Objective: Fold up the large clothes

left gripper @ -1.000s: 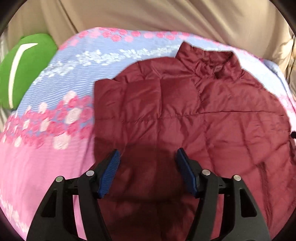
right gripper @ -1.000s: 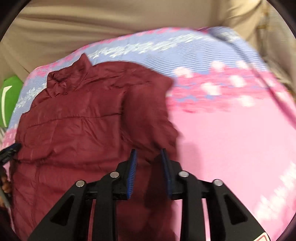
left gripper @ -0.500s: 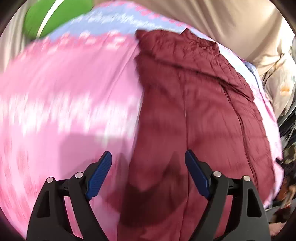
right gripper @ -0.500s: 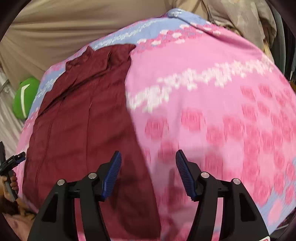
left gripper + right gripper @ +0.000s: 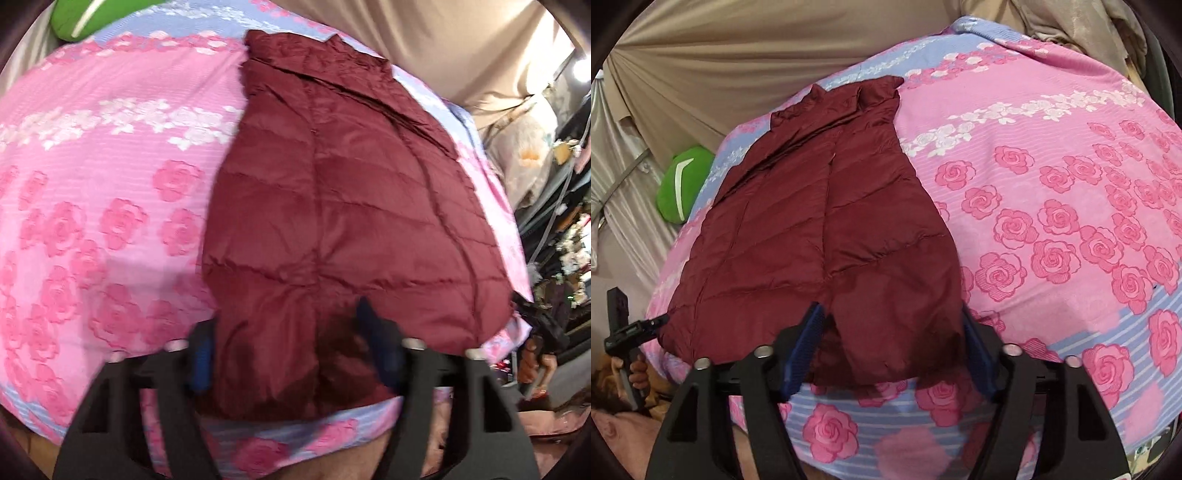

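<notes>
Left wrist view: the left gripper, jaws just narrowing, straddles the near hem of a maroon quilted jacket spread on a rose-print bed; whether the pads press is unclear.

Right wrist view: the right gripper, also just narrowing, brackets the jacket's near-right hem corner; contact unclear.

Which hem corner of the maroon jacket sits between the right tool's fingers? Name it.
The hem corner beside the bare rose-print sheet; the other corner lies toward the green cushion. The right tool, jaws just closing, straddles it without pinching.
</notes>
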A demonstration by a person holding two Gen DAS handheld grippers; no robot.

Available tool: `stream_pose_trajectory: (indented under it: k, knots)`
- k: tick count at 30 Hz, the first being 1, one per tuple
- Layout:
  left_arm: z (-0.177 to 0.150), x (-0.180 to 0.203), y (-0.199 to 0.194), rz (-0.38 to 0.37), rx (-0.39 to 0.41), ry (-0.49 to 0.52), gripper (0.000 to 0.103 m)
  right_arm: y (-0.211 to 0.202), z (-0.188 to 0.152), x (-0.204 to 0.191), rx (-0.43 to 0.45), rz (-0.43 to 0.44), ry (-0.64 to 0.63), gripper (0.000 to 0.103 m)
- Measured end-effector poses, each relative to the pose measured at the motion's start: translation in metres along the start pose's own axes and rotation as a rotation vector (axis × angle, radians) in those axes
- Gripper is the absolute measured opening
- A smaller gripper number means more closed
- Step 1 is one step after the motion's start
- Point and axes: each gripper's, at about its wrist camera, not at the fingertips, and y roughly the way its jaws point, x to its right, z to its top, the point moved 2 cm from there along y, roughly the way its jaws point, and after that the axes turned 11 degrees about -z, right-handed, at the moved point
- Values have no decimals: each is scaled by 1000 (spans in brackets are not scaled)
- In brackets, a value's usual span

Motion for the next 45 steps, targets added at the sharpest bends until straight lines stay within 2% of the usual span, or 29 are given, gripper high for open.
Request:
stream_pose_trajectory:
  k: [1, 2, 3, 5, 7, 13, 19, 23, 25, 28, 32, 36, 38, 41, 45]
  knots:
    - [0, 2, 0, -16, 2, -9, 36, 1, 0, -1, 4, 10, 12, 30]
    - [0, 4, 1, -24, 6, -14, 23, 2, -1, -2, 6, 31, 37, 24]
    - [2, 5, 0, -19, 10, -12, 18, 2, 0, -2, 12, 44, 55, 15]
    - [4, 11, -8, -12, 34, 3, 6, -6, 0, -4, 50, 55, 77, 8]
    - [9, 22, -28, -9, 100, 29, 5, -26, 0, -9, 121, 72, 78, 6]
    - [15, 65, -96, -62, 288, 121, 3, -102, 13, -19, 357, 101, 52, 4]
    - [17, 104, -171, -82, 501, 198, 2, -188, 24, -31, 601, 97, 32, 4]
    - [27, 114, -194, -67, 578, 209, 2, -224, 33, -33, 697, 135, 55, 3]
    - [33, 118, -196, -49, 587, 228, 2, -230, 40, -38, 723, 147, 63, 3]
    - [57, 119, -180, -17, 559, 243, 2, -222, 65, -45, 704, 143, 70, 3]
    - [120, 94, -121, 30, 443, 202, 2, -170, 126, -56, 586, 118, 82, 3]
    - [183, 64, -43, 144, 333, 162, 2, -87, 192, -51, 427, 123, 165, 3]
    - [208, 48, -4, 204, 282, 139, 2, -53, 215, -54, 382, 84, 171, 3]
    - [234, 22, 50, 278, 206, 111, 2, 2, 244, -54, 304, 30, 184, 3]
    - [253, -9, 102, 321, 129, 71, 2, 81, 267, -55, 170, -62, 199, 3]
